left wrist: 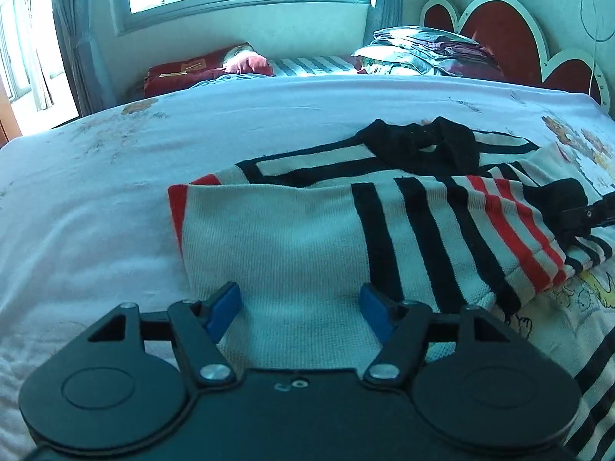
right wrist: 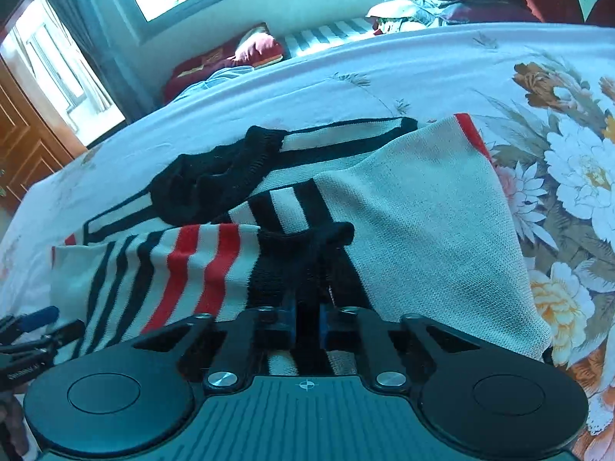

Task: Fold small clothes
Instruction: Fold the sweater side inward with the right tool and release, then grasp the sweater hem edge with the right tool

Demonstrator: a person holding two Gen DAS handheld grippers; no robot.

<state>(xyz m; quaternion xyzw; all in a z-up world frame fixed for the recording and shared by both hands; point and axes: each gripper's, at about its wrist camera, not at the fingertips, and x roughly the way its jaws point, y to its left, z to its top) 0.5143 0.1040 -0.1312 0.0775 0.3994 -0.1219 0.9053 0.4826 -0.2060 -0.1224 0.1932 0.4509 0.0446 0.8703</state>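
Note:
A small white knit sweater (left wrist: 292, 230) with black and red stripes and a black collar (left wrist: 419, 146) lies on the bed, both sides folded in over the body. My left gripper (left wrist: 300, 307) is open, its blue pads resting on the white folded part near its front edge. My right gripper (right wrist: 307, 319) is shut on the black cuff (right wrist: 303, 253) of the striped sleeve (right wrist: 184, 269), which lies across the sweater (right wrist: 423, 207). The right gripper shows at the right edge of the left wrist view (left wrist: 588, 211). The left gripper's tip shows at the left edge of the right wrist view (right wrist: 38, 319).
The bed sheet (left wrist: 96, 199) is white with a flower print (right wrist: 569, 176) on the right. A pile of folded bedding (left wrist: 430, 53) and red pillows (left wrist: 200, 69) lie at the far side under a window. A red headboard (left wrist: 499, 30) stands at the back right.

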